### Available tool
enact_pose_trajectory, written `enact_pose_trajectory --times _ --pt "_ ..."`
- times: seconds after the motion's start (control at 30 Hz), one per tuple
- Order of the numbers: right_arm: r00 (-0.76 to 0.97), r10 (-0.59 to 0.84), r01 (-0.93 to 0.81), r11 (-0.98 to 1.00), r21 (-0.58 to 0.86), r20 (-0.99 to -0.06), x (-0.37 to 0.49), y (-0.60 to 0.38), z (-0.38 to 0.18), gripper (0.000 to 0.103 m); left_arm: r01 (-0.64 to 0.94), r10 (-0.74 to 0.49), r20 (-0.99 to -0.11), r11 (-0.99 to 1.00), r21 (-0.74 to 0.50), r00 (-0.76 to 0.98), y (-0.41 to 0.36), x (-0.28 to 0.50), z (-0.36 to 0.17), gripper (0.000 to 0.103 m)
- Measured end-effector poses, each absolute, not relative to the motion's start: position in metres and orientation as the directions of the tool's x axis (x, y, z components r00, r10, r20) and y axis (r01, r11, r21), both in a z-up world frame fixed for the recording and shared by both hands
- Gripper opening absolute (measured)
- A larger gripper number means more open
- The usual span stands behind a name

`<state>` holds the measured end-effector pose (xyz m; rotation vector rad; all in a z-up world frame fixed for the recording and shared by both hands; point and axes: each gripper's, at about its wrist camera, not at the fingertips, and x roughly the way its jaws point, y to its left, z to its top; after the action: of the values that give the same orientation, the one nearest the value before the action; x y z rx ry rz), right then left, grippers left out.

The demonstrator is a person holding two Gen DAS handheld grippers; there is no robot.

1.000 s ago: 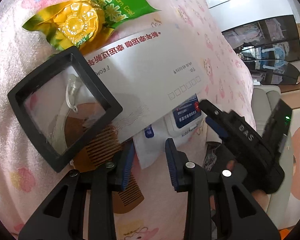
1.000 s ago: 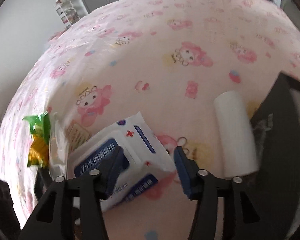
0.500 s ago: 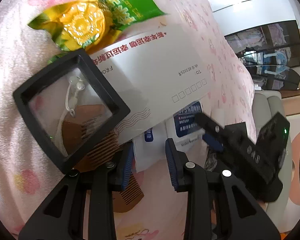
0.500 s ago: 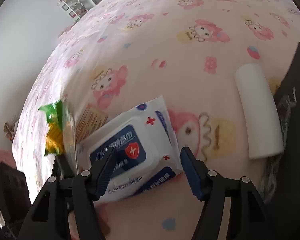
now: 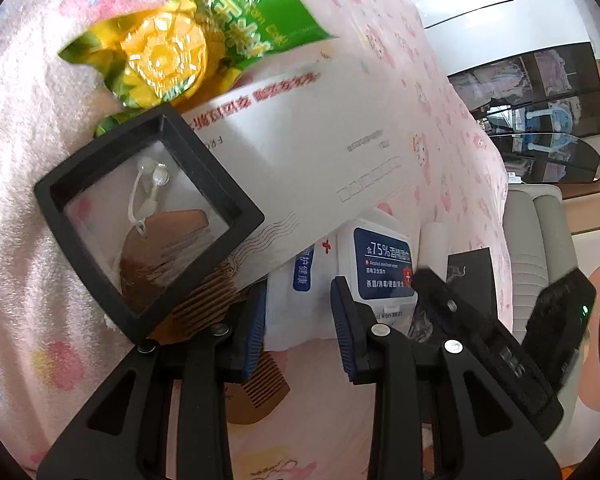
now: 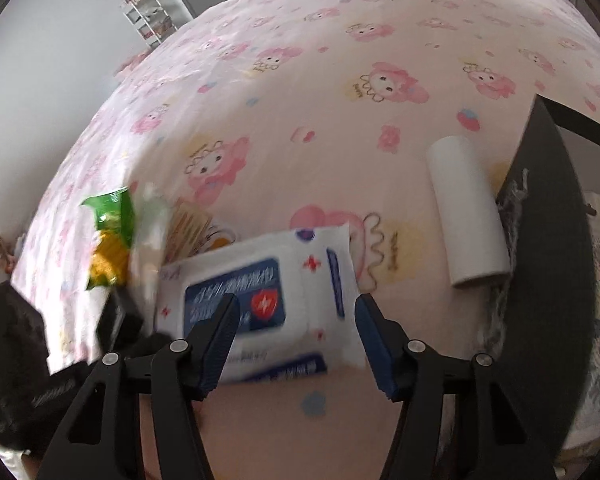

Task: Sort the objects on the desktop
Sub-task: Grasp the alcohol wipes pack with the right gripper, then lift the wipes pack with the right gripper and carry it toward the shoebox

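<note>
My right hand-held gripper [image 6: 296, 334] is closing around the wipes pack [image 6: 260, 300] lying on the pink bed sheet [image 6: 340, 100], pads not yet pressing. My left hand-held gripper [image 5: 298, 322] is nearly pressed together, holding nothing, beside the envelope [image 5: 320, 152].

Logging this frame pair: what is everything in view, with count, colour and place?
snack bag: one, green and yellow, far end of the pile
envelope: one, white with red print, partly under the bag
window box: one, black frame, lying on the envelope and comb
comb: one, brown, under the box
wipes pack: one, white with blue label, beside the envelope
roll: one, white, right of the pack
dark mat: one, black, right edge
blanket: one, pink cartoon print, under everything
left claw: black, blue pads, jaws close together, empty
right claw: black, blue pads, jaws closing over the wipes pack
</note>
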<state>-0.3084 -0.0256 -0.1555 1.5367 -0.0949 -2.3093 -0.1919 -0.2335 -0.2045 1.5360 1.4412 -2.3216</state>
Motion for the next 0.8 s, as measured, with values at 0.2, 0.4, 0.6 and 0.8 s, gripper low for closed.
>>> enact_pose_trajectory --times 0.2,0.4,0.6,0.8 --pt "-0.310 -0.354 0.281 -0.921 0.271 -0.882 -0.309 -0.033 -0.160 0.056 0.443 0.442 -0.735 -0.597 -0.669 -0.514 -0.231 -0.192 -0.202 0.030" --pt "-0.290 -0.357 0.316 -0.911 0.263 -0.888 -0.287 -0.033 -0.149 0.050 0.425 0.414 -0.757 -0.644 -0.636 -0.506 -0.224 -0.187 -0.191 0.030" --pt "-0.254 -0.403 0.304 -0.896 0.323 -0.879 -0.248 -0.022 -0.136 0.049 0.402 0.379 -0.791 -0.706 -0.583 -0.481 -0.216 -0.163 -0.171 0.028" --pt "-0.203 -0.417 0.315 -0.885 0.344 -0.886 -0.194 -0.003 -0.133 0.049 0.367 0.399 -0.835 -0.764 -0.531 -0.378 -0.193 -0.146 -0.170 0.030"
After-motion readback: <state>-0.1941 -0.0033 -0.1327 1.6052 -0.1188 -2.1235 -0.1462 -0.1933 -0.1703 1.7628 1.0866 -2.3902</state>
